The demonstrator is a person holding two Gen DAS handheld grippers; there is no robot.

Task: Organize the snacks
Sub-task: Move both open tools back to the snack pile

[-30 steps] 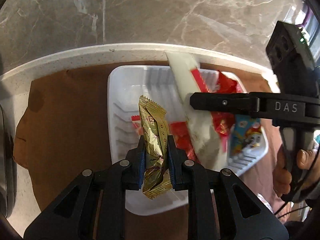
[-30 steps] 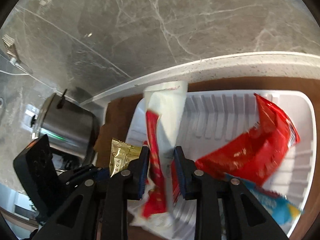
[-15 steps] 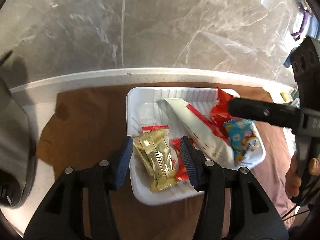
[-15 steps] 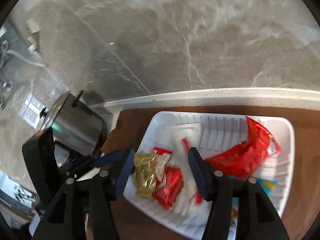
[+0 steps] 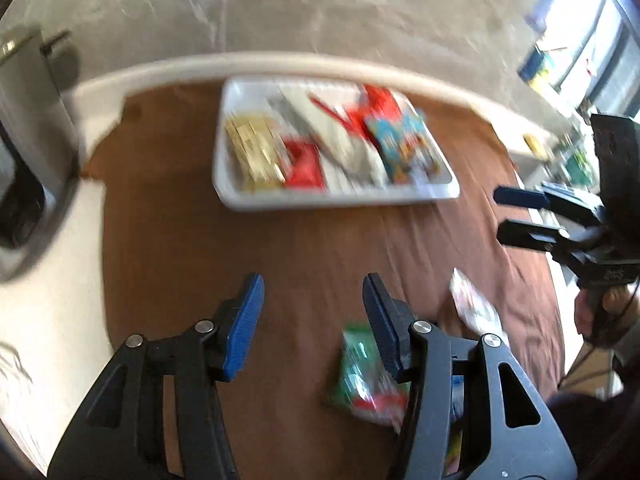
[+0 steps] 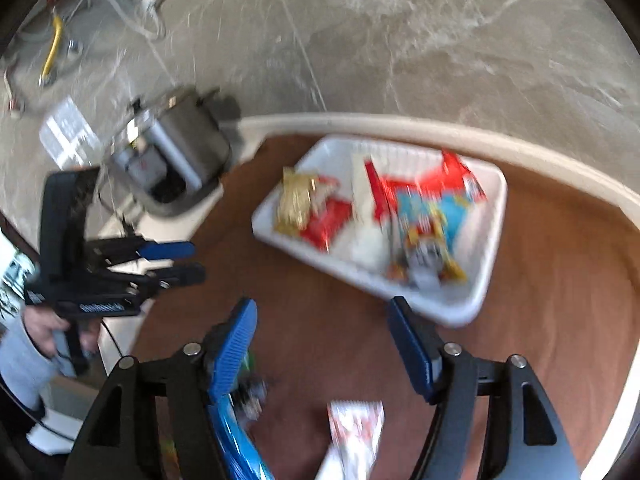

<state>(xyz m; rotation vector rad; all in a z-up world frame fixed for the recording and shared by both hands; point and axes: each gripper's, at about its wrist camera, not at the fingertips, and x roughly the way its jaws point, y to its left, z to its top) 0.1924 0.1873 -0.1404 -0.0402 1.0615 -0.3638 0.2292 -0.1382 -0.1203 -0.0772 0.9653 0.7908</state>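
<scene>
A white tray [image 5: 236, 200] lies on the brown cloth and holds a gold packet [image 5: 252, 152], a small red packet [image 5: 304, 166], a long white-and-red packet [image 5: 340, 140] and a blue packet [image 5: 404, 144]. The tray [image 6: 486, 280] also shows in the right wrist view. My left gripper [image 5: 312, 320] is open and empty, well short of the tray, beside a green packet [image 5: 360, 372]. My right gripper [image 6: 324, 340] is open and empty above a white-and-red packet [image 6: 356, 432] and a blue packet [image 6: 236, 432]. All is motion-blurred.
A steel pot [image 6: 176, 152] stands left of the cloth on the pale counter. A white packet [image 5: 472, 308] lies on the cloth at the right. The marble wall rises behind the counter's raised back edge [image 5: 320, 64].
Both grippers opened and dropped their packets, gold and white-and-red, into the tray. Both then pulled back towards the near side of the cloth, over the loose packets.
</scene>
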